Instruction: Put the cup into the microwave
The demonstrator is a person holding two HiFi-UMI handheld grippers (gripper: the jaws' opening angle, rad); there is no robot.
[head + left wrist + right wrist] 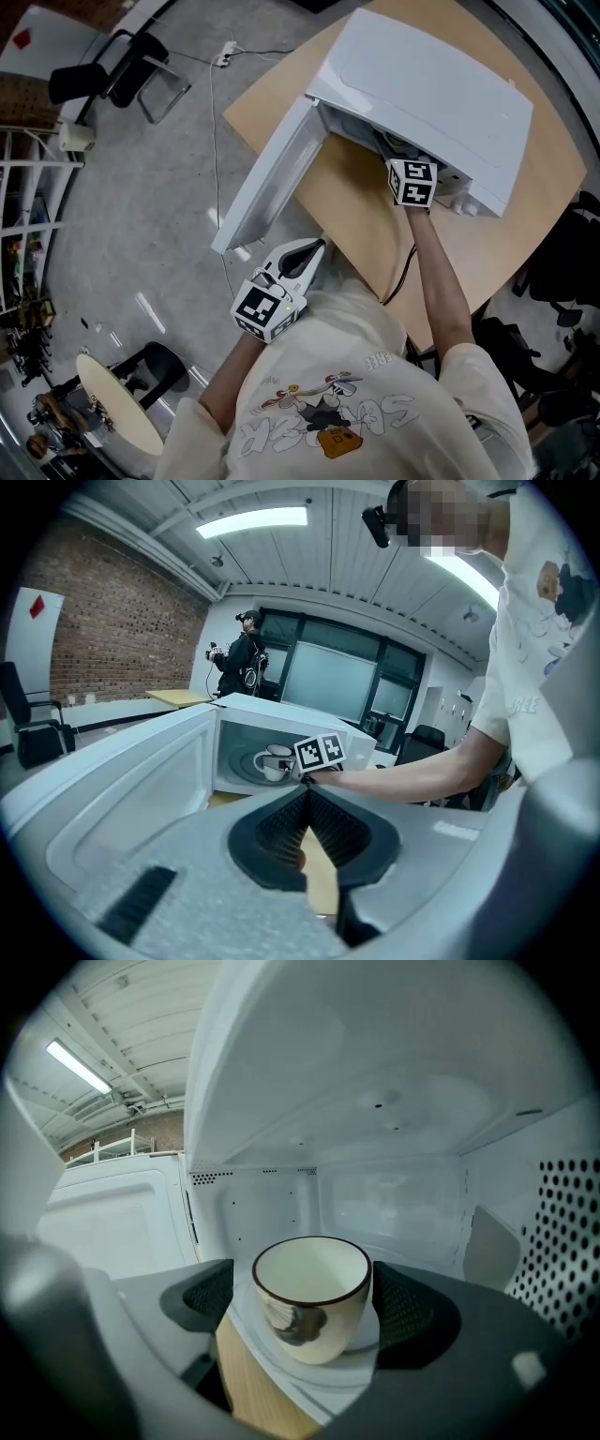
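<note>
A cream cup [314, 1321] with a dark rim and a brown picture stands upright on the turntable inside the white microwave [441, 89], whose door [272, 178] swings out to the left. My right gripper [307, 1297] reaches into the cavity; its jaws are open on either side of the cup, with a gap at the left pad [208, 1297]. The left gripper view shows the cup [274, 763] in the cavity beside the right gripper's marker cube [320, 752]. My left gripper [317, 248] hangs shut near the table's front edge, below the door, holding nothing.
The microwave sits on a light wooden table [375, 234]. A black cable [401, 272] runs over the table's near edge. On the grey floor stand black chairs [122, 75], a round stool [117, 403] and a shelf rack [23, 187]. A person [239, 663] stands far back.
</note>
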